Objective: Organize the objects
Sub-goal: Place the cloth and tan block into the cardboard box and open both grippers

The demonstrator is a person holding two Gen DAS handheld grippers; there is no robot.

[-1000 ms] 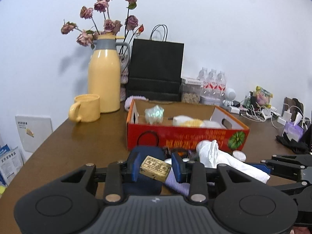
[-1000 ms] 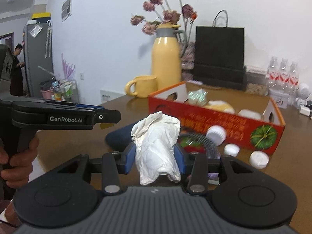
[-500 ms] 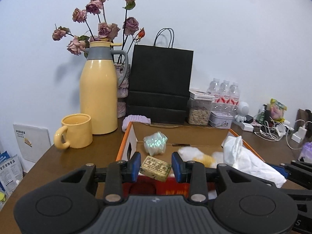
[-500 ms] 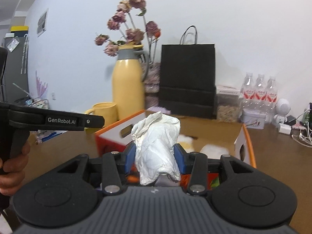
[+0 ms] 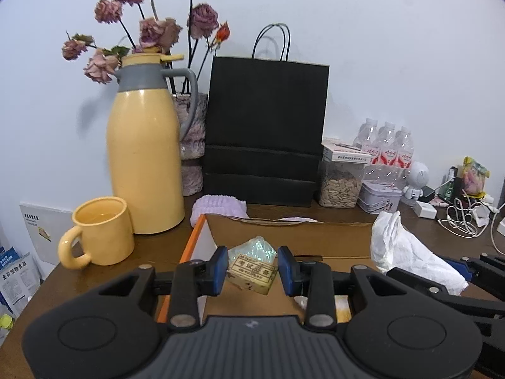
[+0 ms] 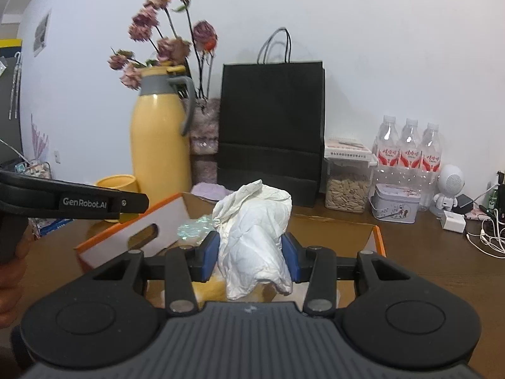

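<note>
Left wrist view showed a glossy yellow mug (image 5: 101, 232) at nine o'clock and a yellow jug (image 5: 145, 164) with a matte black paper bag (image 5: 265, 132) toward twelve. The left gripper (image 5: 252, 270) clenched a small tan printed block (image 5: 252, 273) above the open cardboard box (image 5: 284, 230). At three o'clock, the right gripper (image 6: 251, 254) pinched crumpled white tissue (image 6: 255, 240) over that box; "GenRobot.AI" marked the left tool.
</note>
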